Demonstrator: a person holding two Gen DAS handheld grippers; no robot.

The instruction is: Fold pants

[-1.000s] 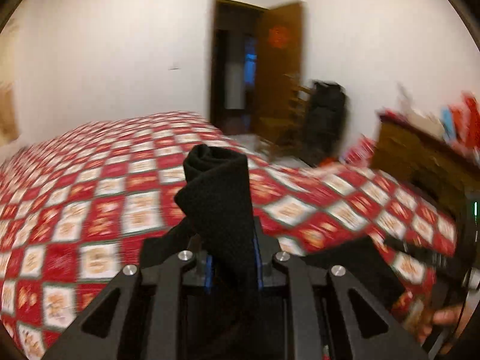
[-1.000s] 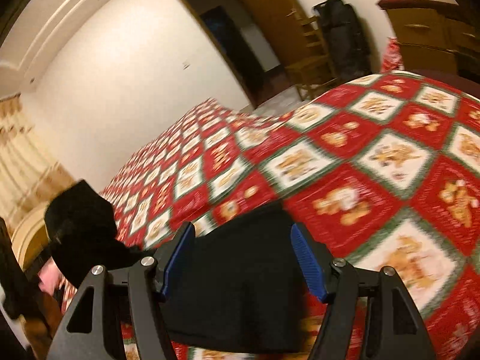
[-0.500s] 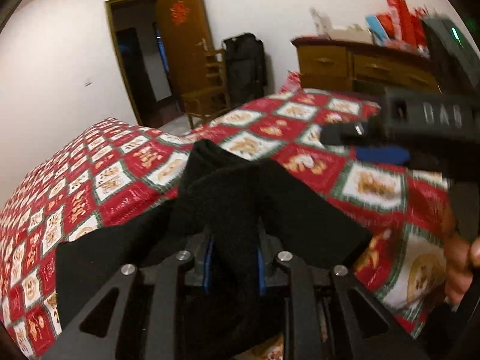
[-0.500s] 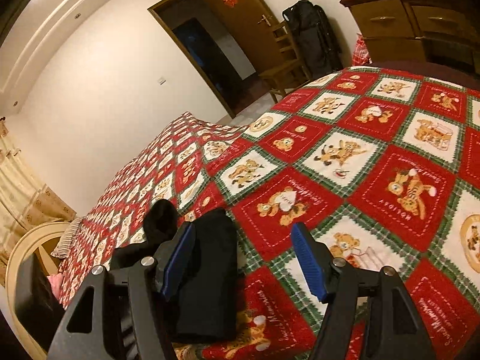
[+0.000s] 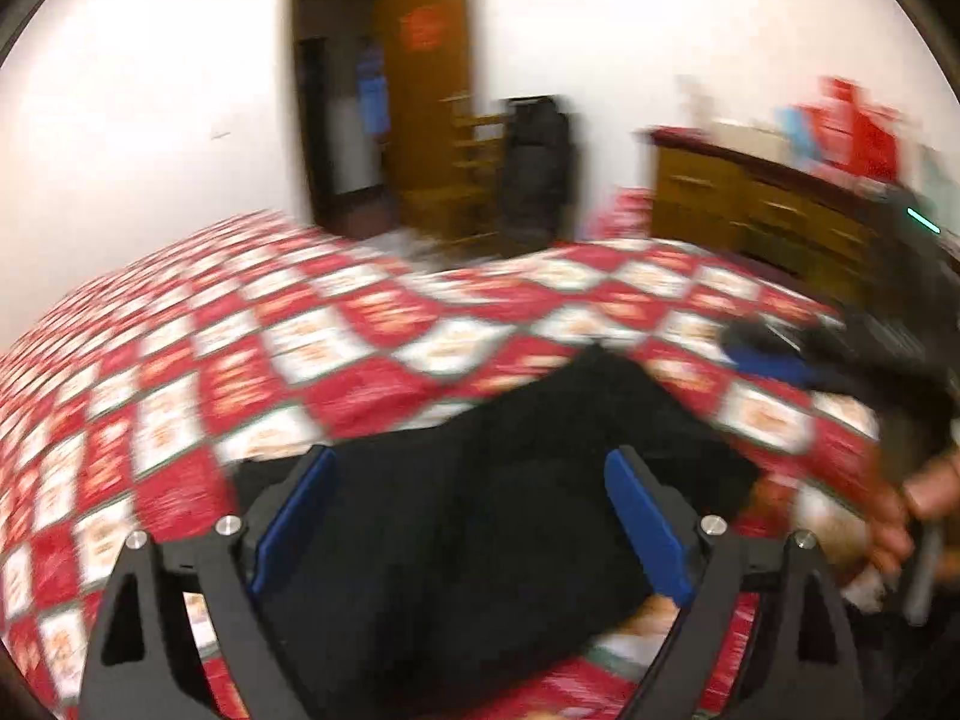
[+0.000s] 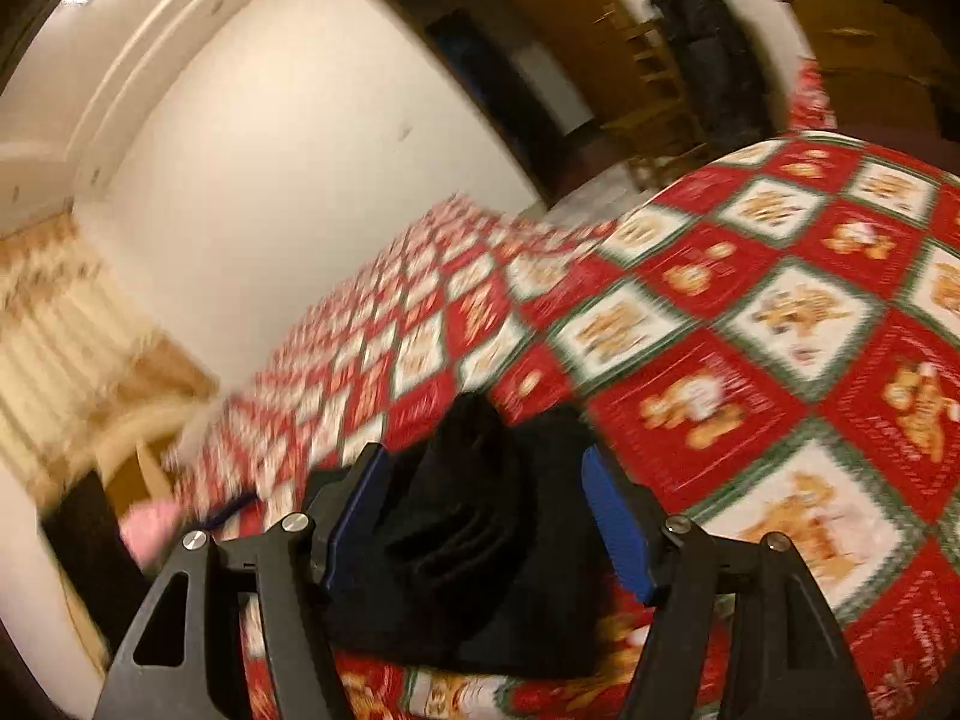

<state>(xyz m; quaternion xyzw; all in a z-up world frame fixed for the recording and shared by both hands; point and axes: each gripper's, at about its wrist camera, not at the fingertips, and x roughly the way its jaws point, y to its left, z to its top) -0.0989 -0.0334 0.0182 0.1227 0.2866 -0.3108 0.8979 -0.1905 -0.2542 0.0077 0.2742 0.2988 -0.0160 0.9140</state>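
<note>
The black pants [image 5: 480,498] lie folded in a compact bundle on the red checked quilt [image 5: 360,324]. My left gripper [image 5: 471,516] is open and hovers just over the bundle, its blue pads on either side, holding nothing. My right gripper [image 6: 489,525] is open too, above the same pants [image 6: 474,540], whose stacked folded layers show between its pads. The right gripper also shows in the left wrist view [image 5: 828,354] at the right, held by a hand. Both views are motion-blurred.
The quilt [image 6: 720,324] covers a wide bed. Beyond its far edge stand an open brown door [image 5: 426,78], a wooden chair [image 5: 462,180], a black bag [image 5: 537,162] and a wooden dresser [image 5: 756,204] with red boxes. Curtains [image 6: 54,324] hang at the left.
My left gripper has opened and let go of the pants fabric it pinched upright; the fabric now lies flat on the bundle. The right gripper has moved over the bundle, still open.
</note>
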